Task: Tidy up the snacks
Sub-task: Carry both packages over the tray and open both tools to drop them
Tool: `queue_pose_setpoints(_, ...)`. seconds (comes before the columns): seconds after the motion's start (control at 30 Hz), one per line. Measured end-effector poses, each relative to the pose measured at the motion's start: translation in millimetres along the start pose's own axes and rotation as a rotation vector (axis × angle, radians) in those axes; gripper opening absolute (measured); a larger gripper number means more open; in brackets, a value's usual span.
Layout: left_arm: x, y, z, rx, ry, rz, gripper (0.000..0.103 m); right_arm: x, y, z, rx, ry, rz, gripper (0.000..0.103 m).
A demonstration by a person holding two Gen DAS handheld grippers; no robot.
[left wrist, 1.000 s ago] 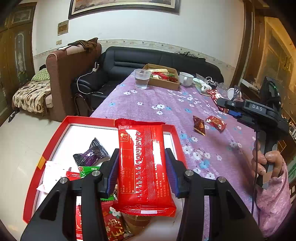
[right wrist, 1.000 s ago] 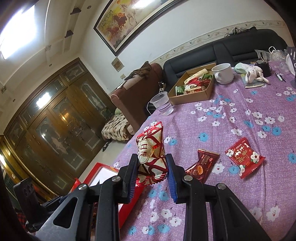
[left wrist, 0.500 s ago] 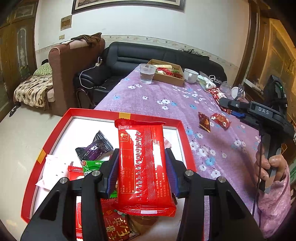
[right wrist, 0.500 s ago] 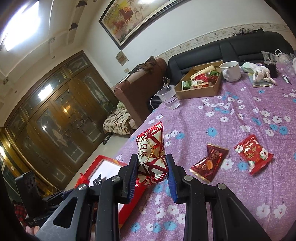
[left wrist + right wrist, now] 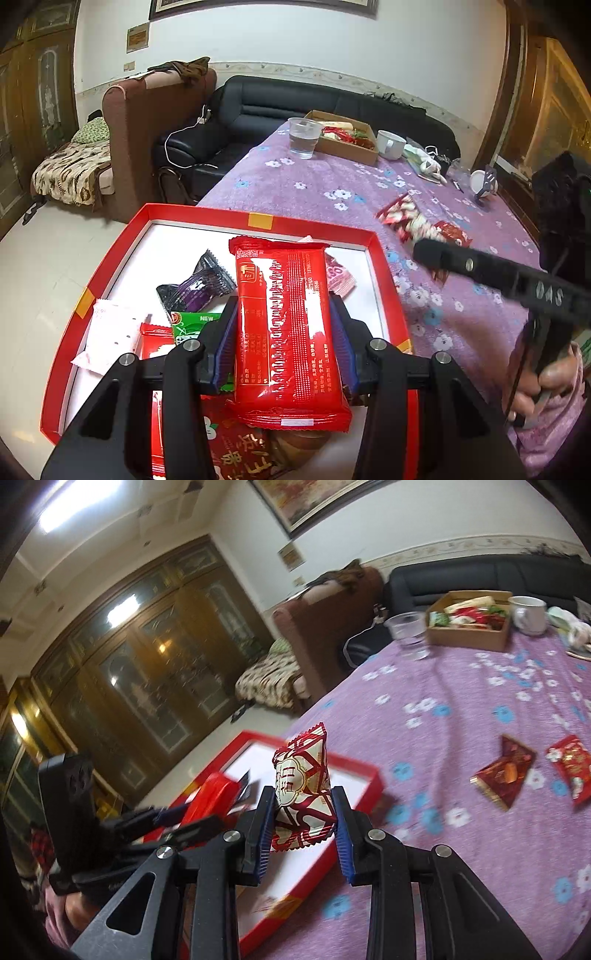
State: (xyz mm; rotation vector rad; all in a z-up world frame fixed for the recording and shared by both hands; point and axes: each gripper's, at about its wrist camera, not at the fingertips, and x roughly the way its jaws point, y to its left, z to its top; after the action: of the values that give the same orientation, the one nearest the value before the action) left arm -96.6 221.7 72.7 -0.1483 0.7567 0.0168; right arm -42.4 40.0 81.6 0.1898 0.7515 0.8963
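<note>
— Since a second ago your right gripper (image 5: 303, 821) has carried its white-red pack (image 5: 302, 799) to the red tray (image 5: 192, 212).
— And your left gripper (image 5: 284, 345)?
— Clamped on the red bar (image 5: 288, 325), over the tray

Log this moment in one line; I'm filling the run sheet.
left tool: shut on long red packet, above red tray | right tool: shut on white-red snack | two packets on tablecloth

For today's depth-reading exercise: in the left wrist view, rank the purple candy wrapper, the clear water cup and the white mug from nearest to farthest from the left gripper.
1. Purple candy wrapper: inside the red tray, just ahead-left of the left gripper.
2. Clear water cup: far end of the table, left of the cardboard box.
3. White mug: slightly farther, right of the box.
</note>
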Motion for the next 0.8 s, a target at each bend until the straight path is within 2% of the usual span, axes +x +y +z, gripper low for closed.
queue_pose_setpoints(0.2, 3.9, 2.0, -2.9, -0.01, 0.011, 0.007, 0.045, 16.1, 21.0, -12.8, -0.061, 0.059, 0.015, 0.031)
queue_pose_setpoints(0.47, 6.1, 7.0, -3.8, -0.038, 0.016, 0.019, 0.045, 24.5, 23.8, -20.4, -0.073, 0.108, -0.006, 0.033)
queue_pose_setpoints(0.53, 6.6, 7.0, -4.0, -0.038, 0.018, 0.022, 0.049, 24.5, 19.9, -18.9, -0.056, 0.109, -0.01, 0.039)
queue_pose_setpoints(0.6, 7.7, 7.0, -3.9, -0.037, 0.022, 0.031, 0.057, 23.7, 11.6, -16.6, -0.016, 0.106, -0.022, 0.054)
queue_pose_setpoints(0.7, 7.0, 4.5, -3.4, -0.024, 0.015, 0.053, 0.059, 21.6, -1.9, -12.4, 0.044, 0.094, -0.052, 0.058)
queue_pose_setpoints(0.73, 6.4, 2.7, -3.2, -0.013, 0.01, 0.07, 0.065, 20.3, -7.5, -11.3, 0.07, 0.088, -0.058, 0.058)
queue_pose_setpoints(0.8, 4.3, -1.1, -1.9, 0.009, -0.005, 0.096, 0.075, 19.2, -16.8, -8.8, 0.114, 0.079, -0.076, 0.064)
